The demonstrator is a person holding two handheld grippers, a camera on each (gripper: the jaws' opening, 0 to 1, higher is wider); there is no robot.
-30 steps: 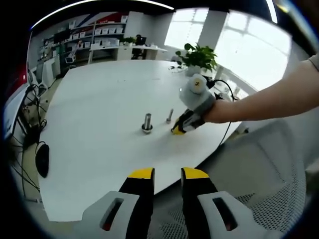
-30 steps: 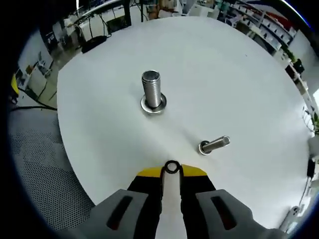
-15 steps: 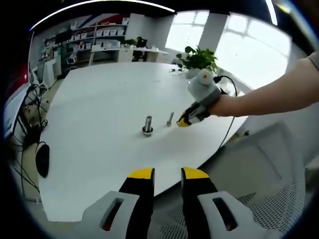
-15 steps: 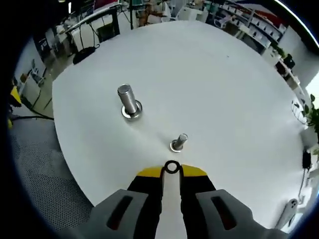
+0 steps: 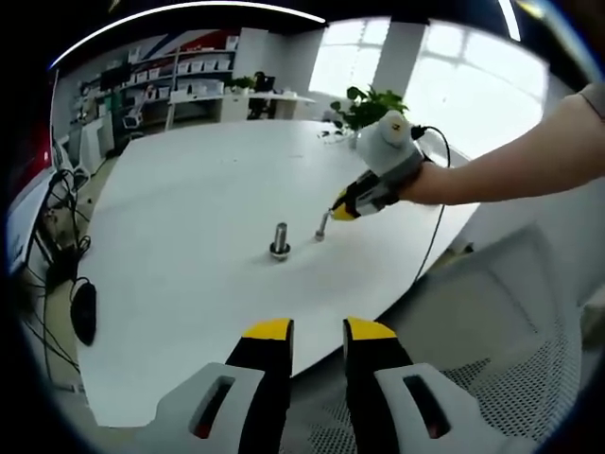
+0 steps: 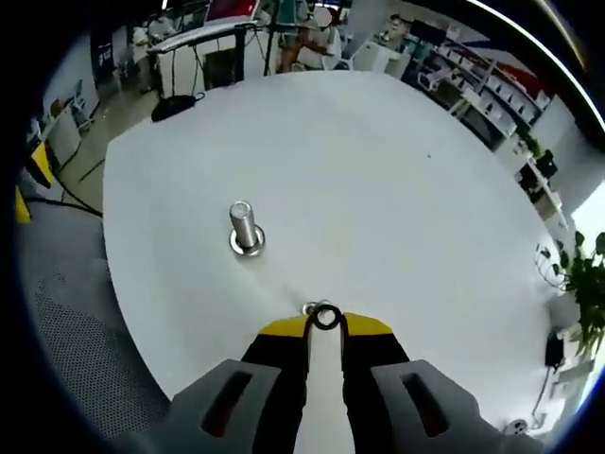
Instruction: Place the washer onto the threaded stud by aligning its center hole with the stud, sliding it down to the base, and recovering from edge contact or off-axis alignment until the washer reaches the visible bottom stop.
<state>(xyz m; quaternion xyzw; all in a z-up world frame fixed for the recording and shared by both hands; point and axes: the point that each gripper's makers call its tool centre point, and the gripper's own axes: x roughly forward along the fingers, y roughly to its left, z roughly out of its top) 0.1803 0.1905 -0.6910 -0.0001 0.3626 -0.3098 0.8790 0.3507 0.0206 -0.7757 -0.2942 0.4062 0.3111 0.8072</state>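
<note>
Little ring [image 6: 326, 317] at bottom middle of right gripper view, pinched in right tongs [image 6: 326, 323]. Thin bolt [image 5: 322, 225] sits right under ring. Step: lining hole over bolt top. Next: bring ring straight down, wiggle if edge catches. Fat bolt [image 6: 243, 227] near, upper left. White table [image 6: 378, 189]. Left tongs [image 5: 318, 331] low, narrow gap, holding nothing.

The right gripper [image 5: 346, 210] now hangs higher above the table [image 5: 189, 189] than a second ago and sits over the thin stud [image 5: 321, 227], no longer beside the big stud [image 5: 280, 239]. In the right gripper view the washer [image 6: 326, 317] now covers the thin stud's tip [image 6: 309, 308], seemingly just above it, and the big stud [image 6: 243, 228] looks smaller and farther off.
</note>
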